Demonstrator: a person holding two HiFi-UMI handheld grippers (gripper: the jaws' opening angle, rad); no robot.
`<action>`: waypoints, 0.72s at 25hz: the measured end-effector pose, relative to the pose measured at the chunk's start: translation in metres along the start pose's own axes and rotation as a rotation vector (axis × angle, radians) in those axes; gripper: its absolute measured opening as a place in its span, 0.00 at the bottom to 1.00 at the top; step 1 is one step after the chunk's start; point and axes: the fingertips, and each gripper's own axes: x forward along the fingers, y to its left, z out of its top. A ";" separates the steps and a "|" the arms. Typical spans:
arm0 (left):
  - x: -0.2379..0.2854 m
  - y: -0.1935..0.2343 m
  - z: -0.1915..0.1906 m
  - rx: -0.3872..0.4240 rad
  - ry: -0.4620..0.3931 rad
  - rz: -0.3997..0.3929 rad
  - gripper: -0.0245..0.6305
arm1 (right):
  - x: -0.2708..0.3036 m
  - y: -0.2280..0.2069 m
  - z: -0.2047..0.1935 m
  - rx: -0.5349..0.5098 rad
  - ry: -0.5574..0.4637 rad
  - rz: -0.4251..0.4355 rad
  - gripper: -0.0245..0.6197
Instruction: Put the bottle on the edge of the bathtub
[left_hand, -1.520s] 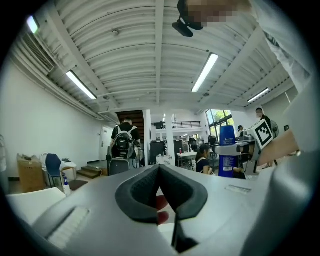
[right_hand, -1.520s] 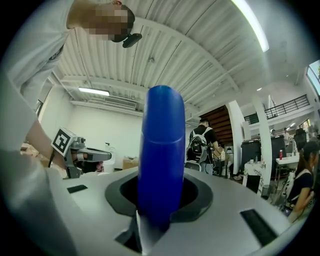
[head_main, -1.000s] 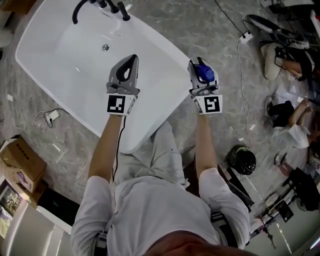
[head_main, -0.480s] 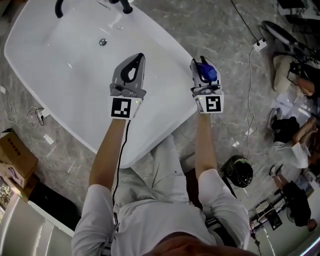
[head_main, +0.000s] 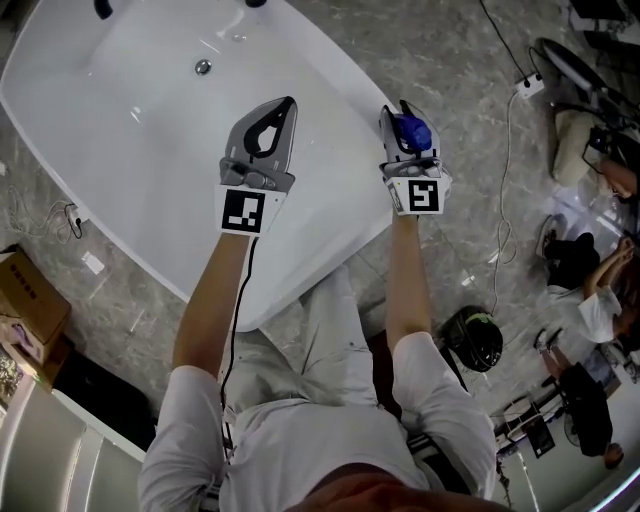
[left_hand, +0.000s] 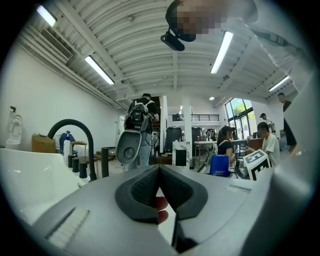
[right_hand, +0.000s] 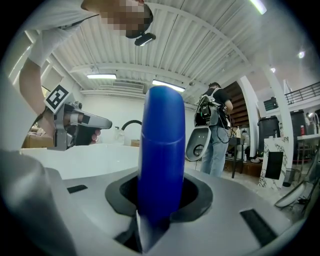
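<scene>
The white oval bathtub (head_main: 130, 140) lies below both grippers. The right gripper (head_main: 402, 118) is clenched on a glossy blue plastic bottle (head_main: 413, 131), which stands upright between its jaws and is held over the bathtub's right-hand rim, not resting on it. The left gripper (head_main: 284, 106) hovers over the bathtub's white basin, its jaws pressed together with nothing between them. A black curved faucet (left_hand: 75, 131) rises at the bathtub's far end, and a round metal drain (head_main: 203, 67) sits in the bathtub's floor.
</scene>
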 end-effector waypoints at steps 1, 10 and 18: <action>0.000 -0.001 -0.001 -0.002 0.005 -0.004 0.04 | 0.000 0.000 -0.001 -0.002 -0.002 -0.003 0.21; -0.004 -0.002 -0.007 -0.006 0.015 -0.015 0.04 | -0.001 0.000 -0.005 0.041 -0.031 0.000 0.22; -0.004 -0.010 0.000 0.000 0.016 -0.042 0.04 | 0.002 0.011 0.004 0.041 -0.022 0.043 0.39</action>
